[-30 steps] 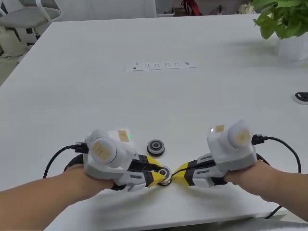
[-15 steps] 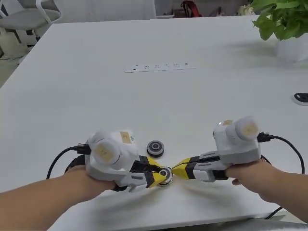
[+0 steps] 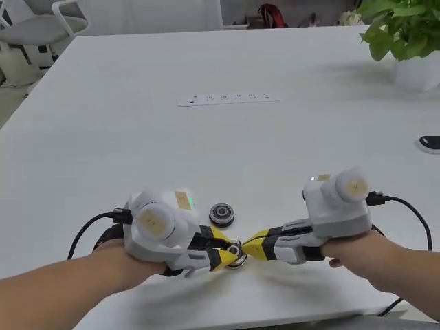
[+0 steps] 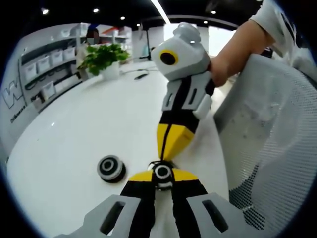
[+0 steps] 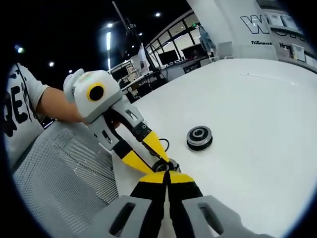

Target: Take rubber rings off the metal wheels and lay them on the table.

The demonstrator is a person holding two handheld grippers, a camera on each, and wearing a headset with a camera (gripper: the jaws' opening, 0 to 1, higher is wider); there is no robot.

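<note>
A small metal wheel with a black rubber ring is held just above the white table, near its front edge. My left gripper is shut on the wheel, one yellow jaw on each side. My right gripper comes from the right, shut, its tips pinched on the ring at the wheel's rim. In the left gripper view the right gripper meets the wheel from above. A second wheel with its ring on lies flat on the table just behind.
A white power strip lies mid-table. A potted plant stands at the far right corner and a small dark object at the right edge. Cables trail from both grippers. A mesh chair sits below the near edge.
My right gripper has rolled a little and its tips have come in closer to the wheel's rim. The left gripper keeps its hold and has sunk slightly. The second wheel has stayed put.
</note>
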